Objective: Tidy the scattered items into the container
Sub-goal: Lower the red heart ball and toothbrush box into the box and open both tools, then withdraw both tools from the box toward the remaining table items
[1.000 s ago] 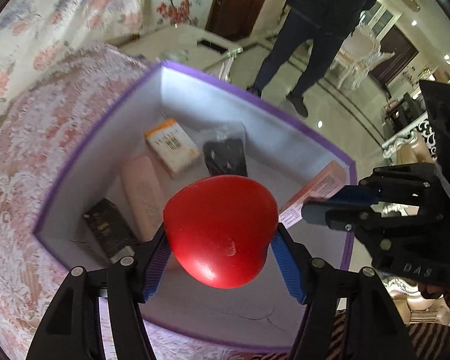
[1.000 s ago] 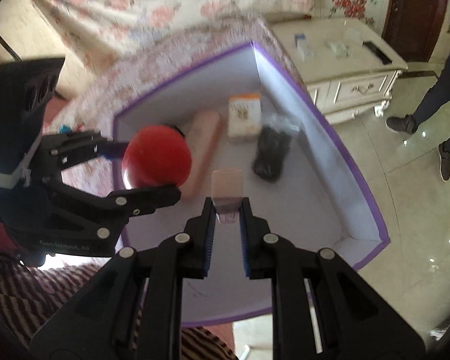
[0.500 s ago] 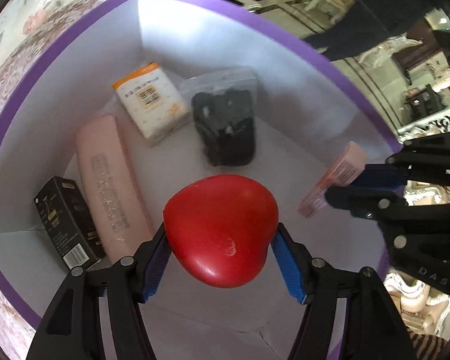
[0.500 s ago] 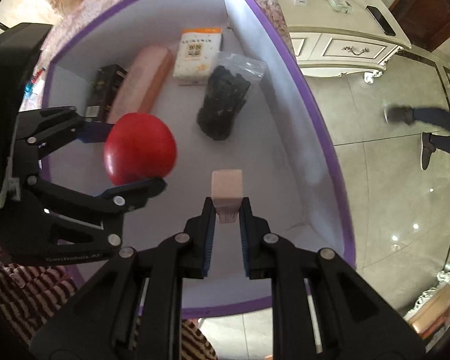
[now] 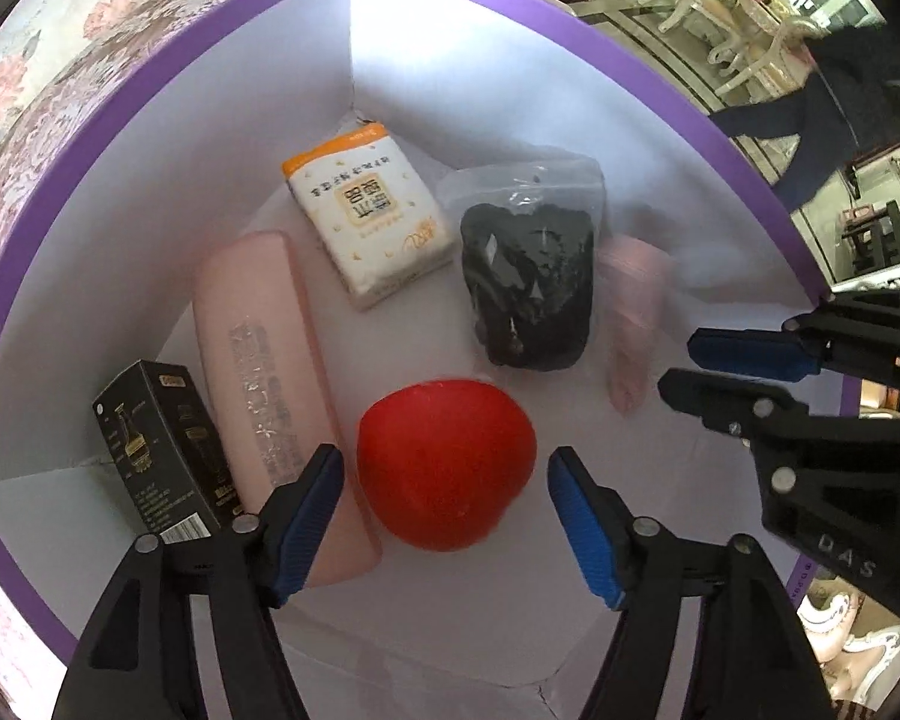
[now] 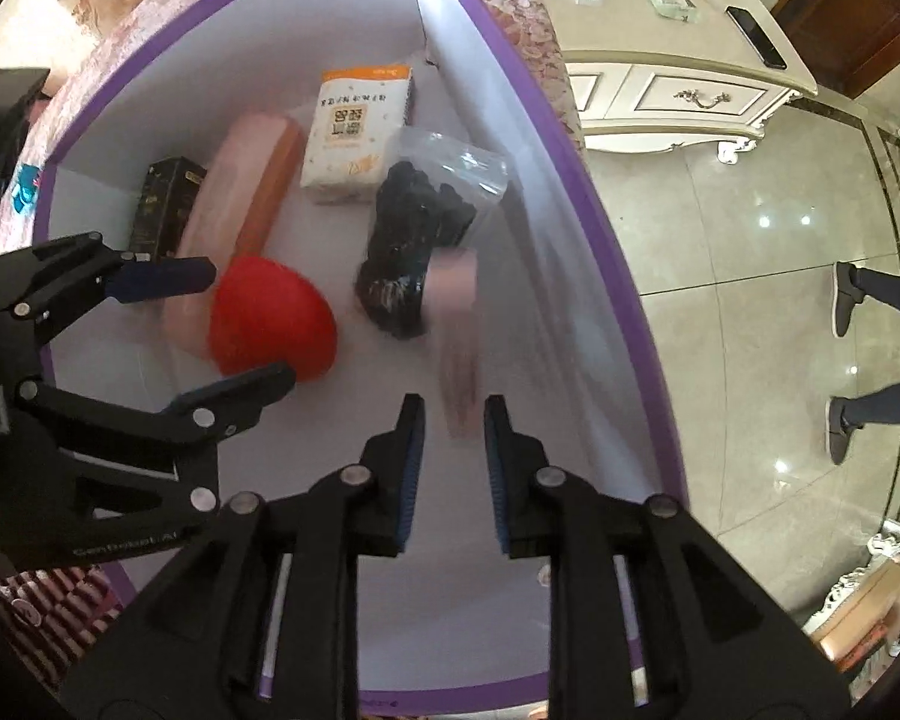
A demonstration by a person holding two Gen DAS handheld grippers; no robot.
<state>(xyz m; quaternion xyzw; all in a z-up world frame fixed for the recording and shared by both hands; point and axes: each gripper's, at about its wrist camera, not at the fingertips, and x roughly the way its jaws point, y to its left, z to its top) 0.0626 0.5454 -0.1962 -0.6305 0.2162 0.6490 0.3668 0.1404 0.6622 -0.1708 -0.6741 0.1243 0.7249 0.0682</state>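
A white box with a purple rim [image 5: 510, 6] [image 6: 576, 192] holds the items. My left gripper [image 5: 444, 483] is open above it, and the red heart-shaped object [image 5: 444, 462] [image 6: 270, 318] lies free between its fingers on the box floor. My right gripper [image 6: 453, 432] [image 5: 690, 366] is open too. The thin pink box [image 6: 456, 336] [image 5: 630, 324] is blurred just beyond its fingertips, beside the black bag [image 5: 528, 288] [image 6: 414, 252].
Also in the box are a long pink case [image 5: 258, 360], a white tissue pack [image 5: 366, 222] and a small black carton [image 5: 156, 456]. The box sits on a floral bedspread [image 5: 24, 90]. A cream bedside cabinet [image 6: 678, 84] and tiled floor lie to the right.
Both grippers have opened. The red heart has left the left fingers and the thin pink box has dropped from the right fingers into the white box.
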